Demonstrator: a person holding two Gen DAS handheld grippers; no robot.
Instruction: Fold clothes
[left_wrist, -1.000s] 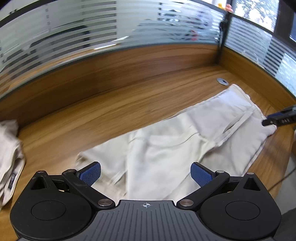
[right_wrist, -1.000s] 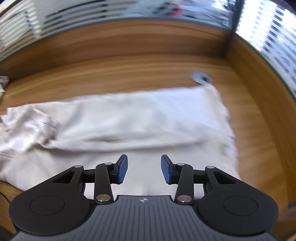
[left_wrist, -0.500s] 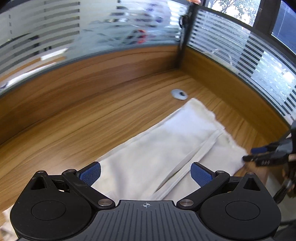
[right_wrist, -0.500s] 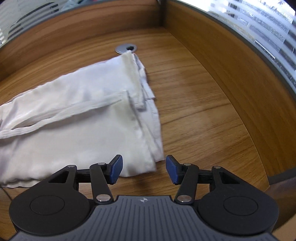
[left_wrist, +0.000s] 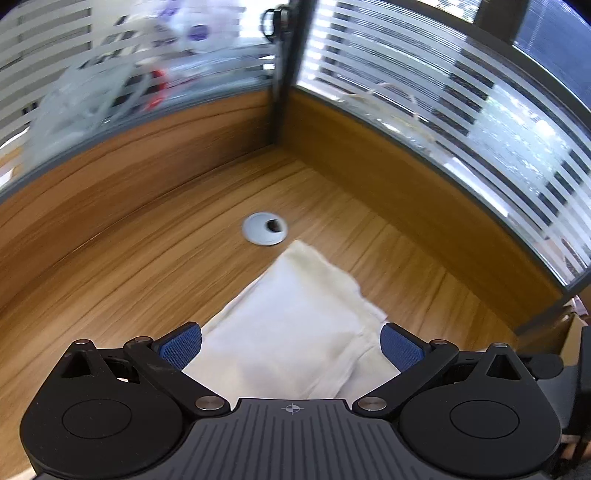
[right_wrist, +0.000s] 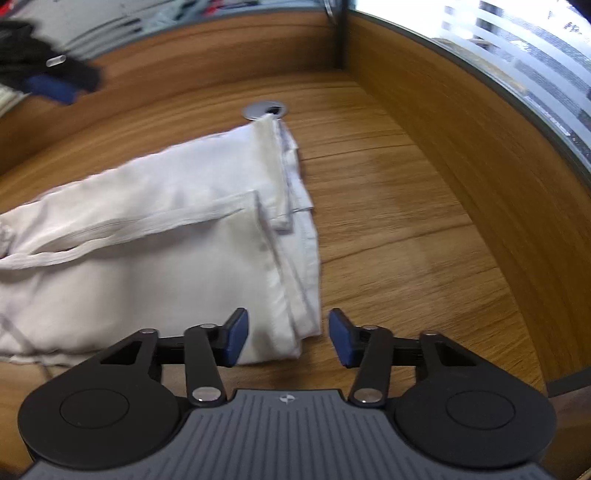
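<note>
the wooden table (right_wrist: 406, 229) is carrying a pale garment (right_wrist: 155, 251), lying flat with its far corner just touching the round cable grommet (left_wrist: 264, 229). the left claw (left_wrist: 291, 349) is hanging wide over the cloth, gripping nothing. the right claw (right_wrist: 288, 338) is closing, its pads either side of the garment's near corner, not yet pressing it.

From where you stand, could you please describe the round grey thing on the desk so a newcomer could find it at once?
Look to the far corner of the wooden desk, where the two wood-panelled walls meet. Just in front lies a flat round grey grommet with a dark hole, touching the tip of the white garment; it is the only metal-coloured disc there.
</note>
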